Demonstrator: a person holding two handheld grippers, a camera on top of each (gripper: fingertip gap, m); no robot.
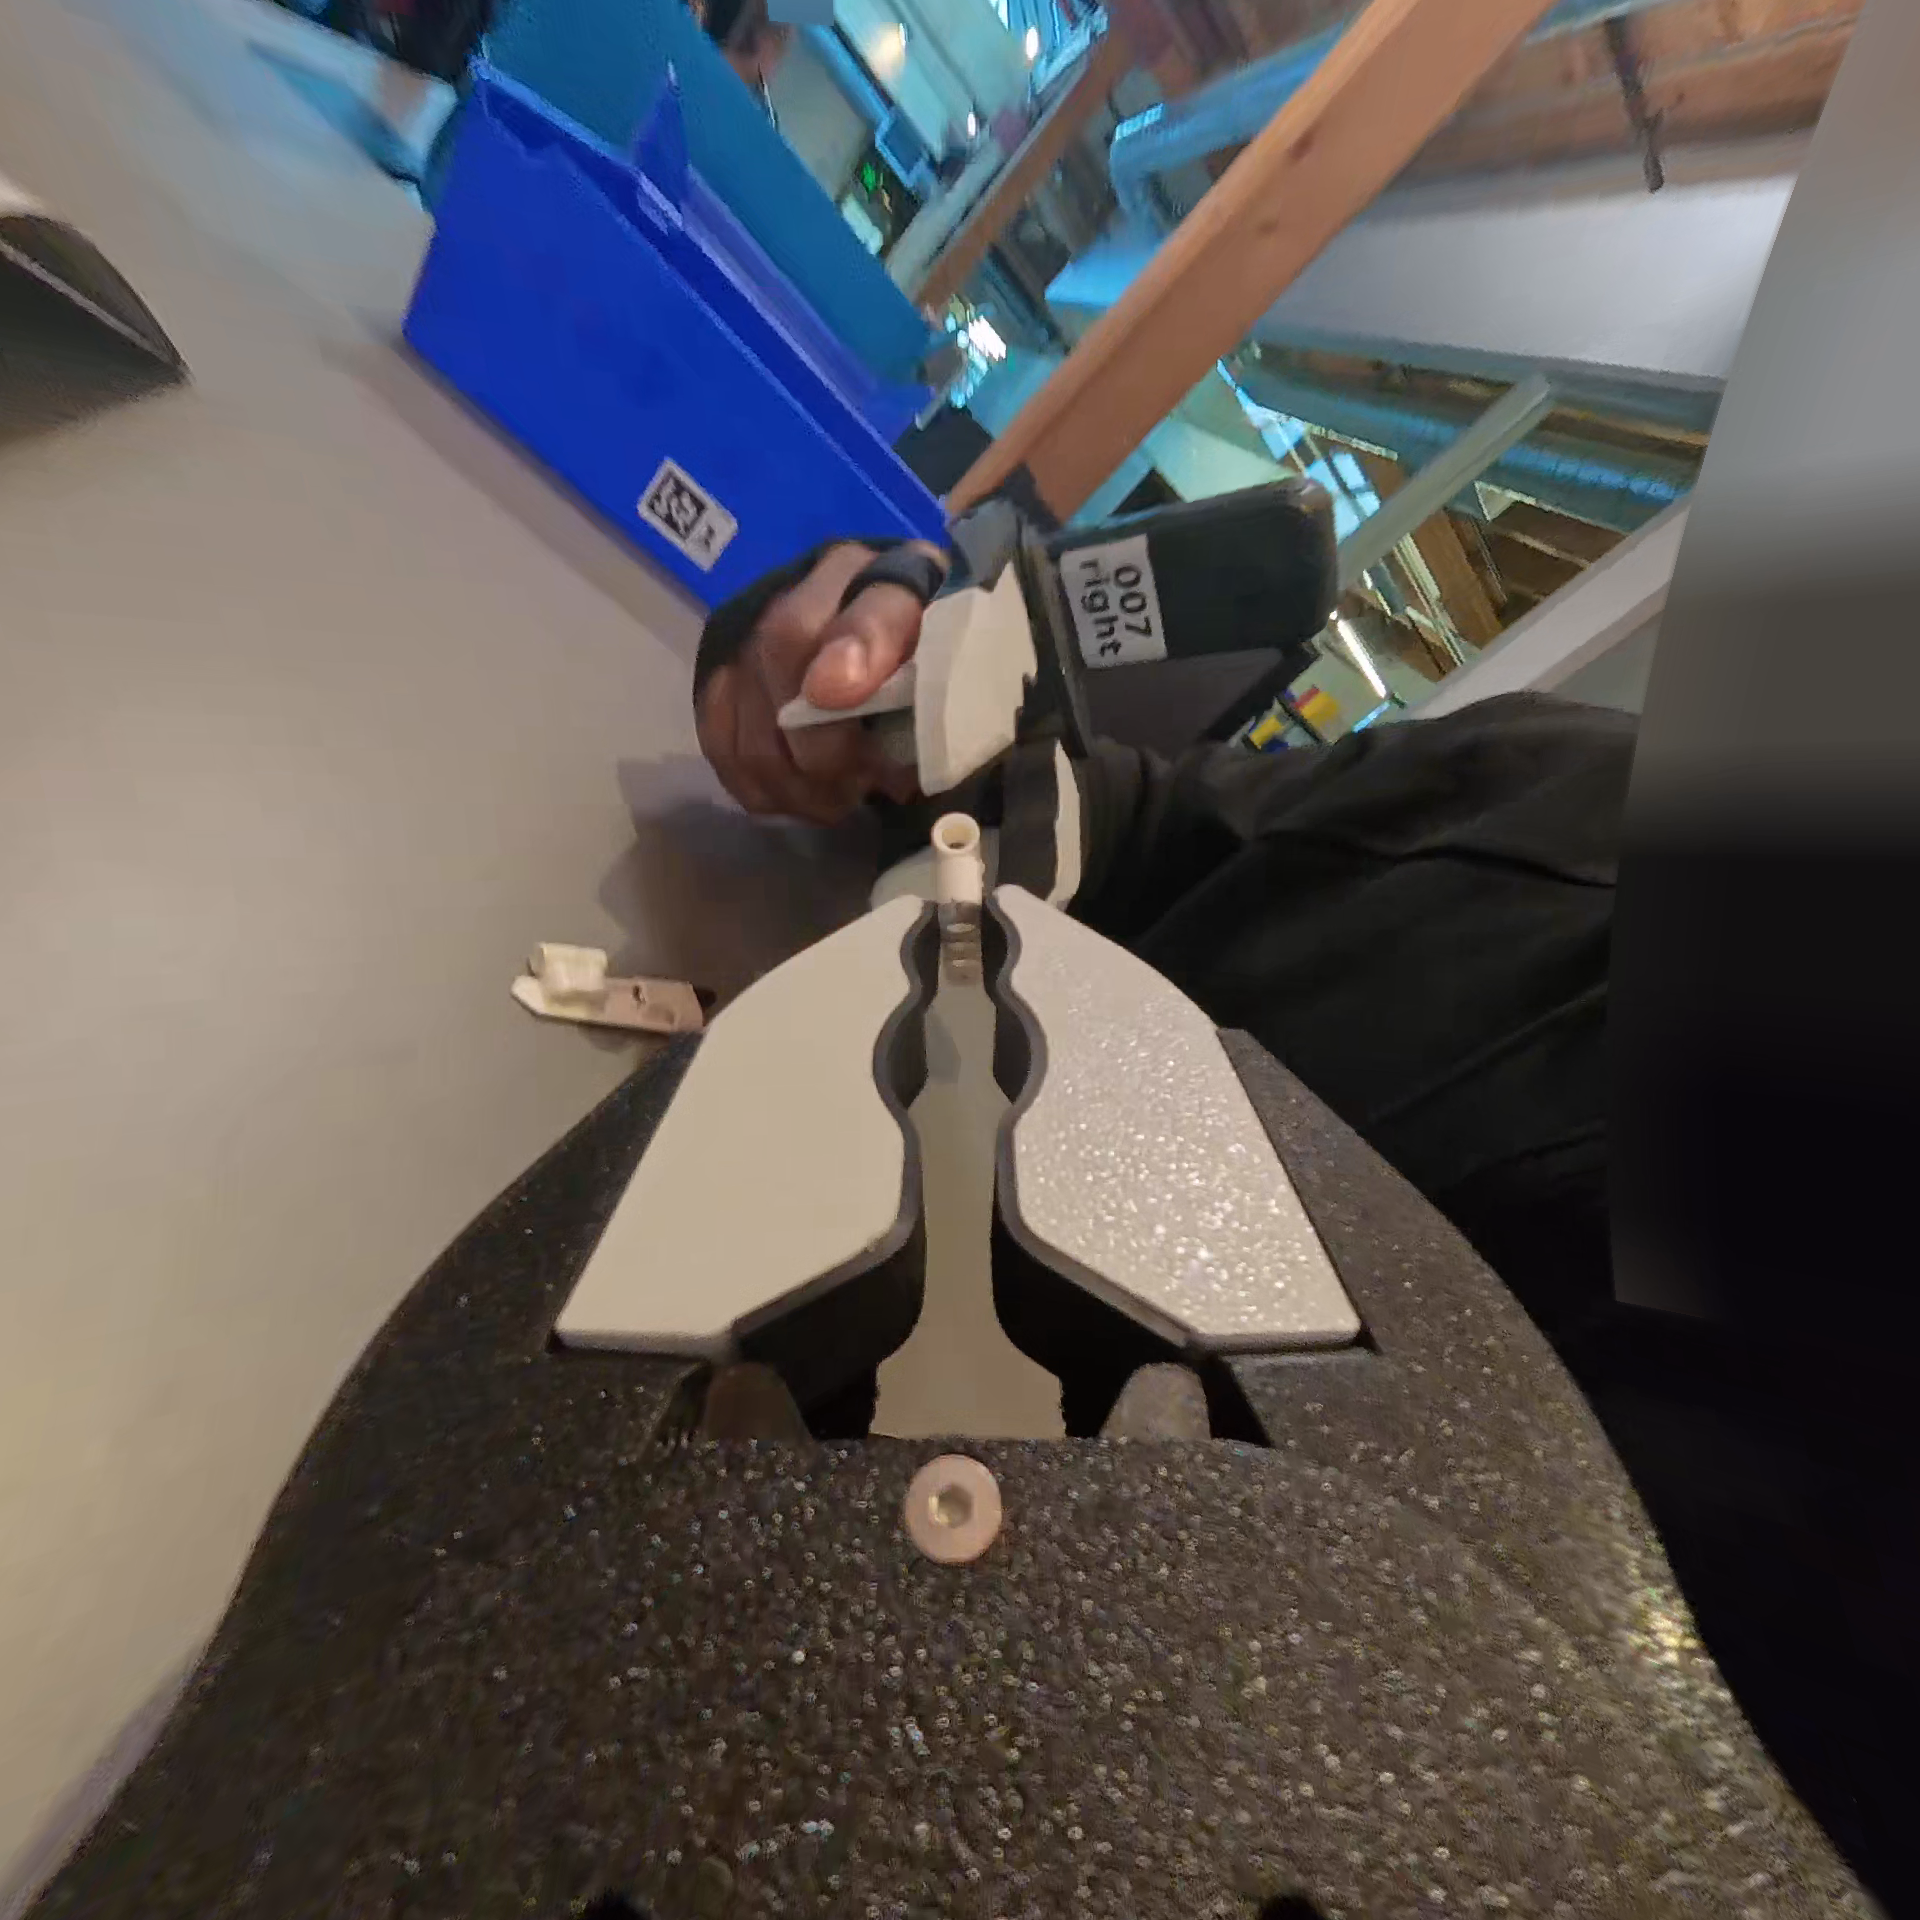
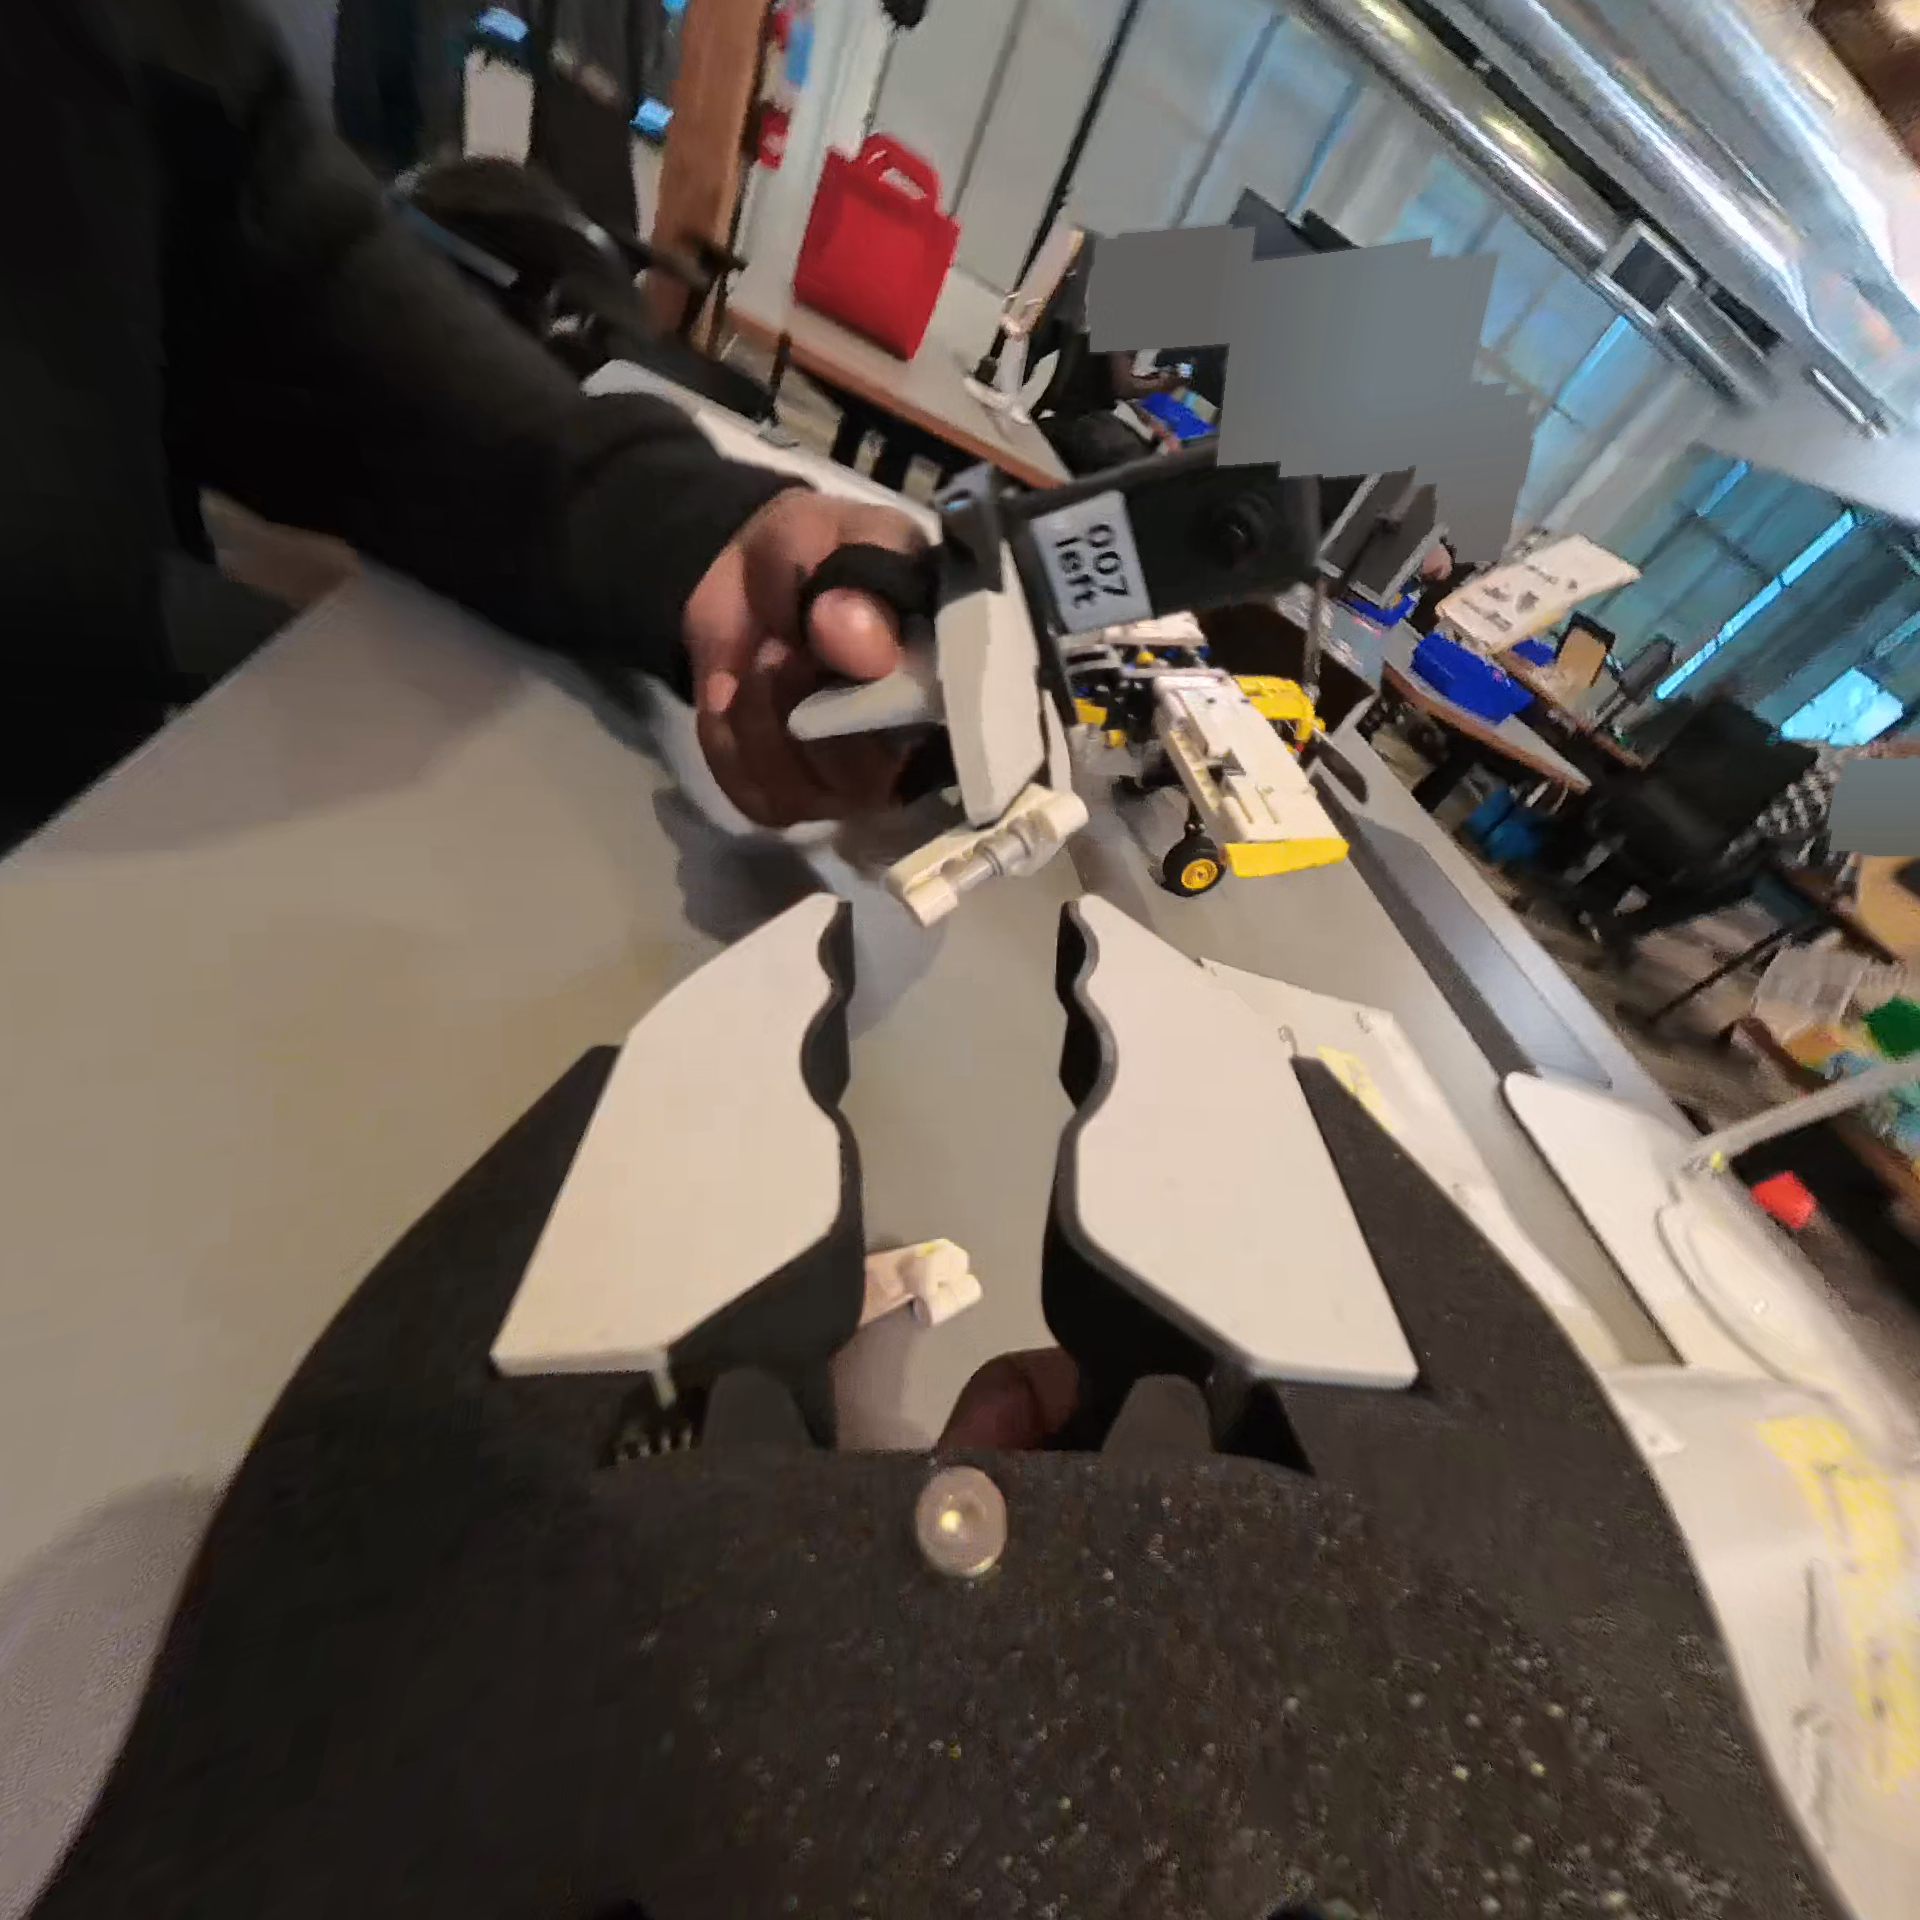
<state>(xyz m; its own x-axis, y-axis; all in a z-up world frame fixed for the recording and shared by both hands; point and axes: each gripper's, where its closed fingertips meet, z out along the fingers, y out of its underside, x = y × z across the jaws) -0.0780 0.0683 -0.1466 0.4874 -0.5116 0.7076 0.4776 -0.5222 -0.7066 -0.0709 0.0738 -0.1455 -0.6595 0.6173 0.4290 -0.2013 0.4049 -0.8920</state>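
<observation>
My left gripper (image 1: 961,920) is shut on a small white and grey toy-brick piece (image 1: 957,862), a white connector with a grey axle; its end sticks out past the fingertips. In the right wrist view the same piece (image 2: 987,852) hangs from the left gripper's fingertips (image 2: 997,769), held by a hand (image 2: 769,665). My right gripper (image 2: 956,925) is open and empty, just below and short of that piece. Another small white piece (image 2: 925,1283) lies on the grey table (image 2: 312,935) under my right gripper. It also shows in the left wrist view (image 1: 566,977).
A white and yellow toy-brick vehicle (image 2: 1236,769) stands on the table behind the left gripper. A blue bin (image 1: 644,343) sits at the table's far side. A grey tray edge (image 2: 1455,935) runs along the right. A black sleeve (image 1: 1403,935) is close. Left and right tips are no more than a few centimetres apart.
</observation>
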